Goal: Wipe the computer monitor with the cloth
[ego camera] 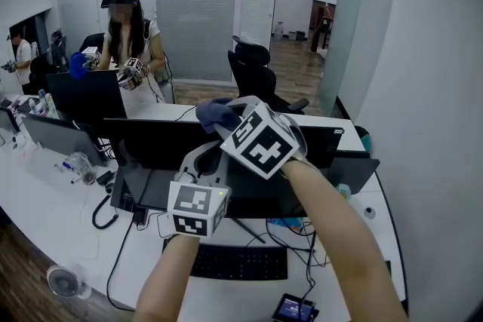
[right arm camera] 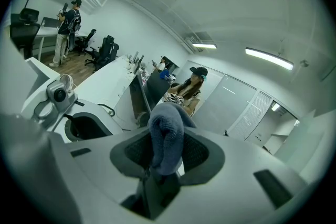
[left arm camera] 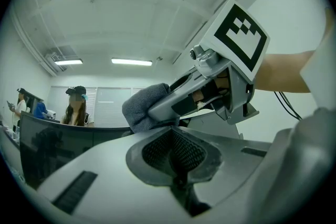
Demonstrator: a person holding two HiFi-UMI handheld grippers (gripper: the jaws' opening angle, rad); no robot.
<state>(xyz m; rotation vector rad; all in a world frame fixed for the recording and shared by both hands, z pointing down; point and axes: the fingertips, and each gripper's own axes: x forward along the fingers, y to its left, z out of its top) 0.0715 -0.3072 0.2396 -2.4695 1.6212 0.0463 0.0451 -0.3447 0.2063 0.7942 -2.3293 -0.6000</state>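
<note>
My right gripper pinches the cloth at the monitor's top edge; my left gripper is closed and empty.

The cloth clamped in the right hand-held gripper was seen as a plain, dusty blue-grey, with no pattern. Both this and the left hand-held gripper were shown in pale grey with dark, mesh-textured pads. Each marker cube was white, printed with black square patterns. The monitor at the right hand-held gripper's tip was black, as was the keyboard nearer the person than the left hand-held gripper. The tabletop was white.
</note>
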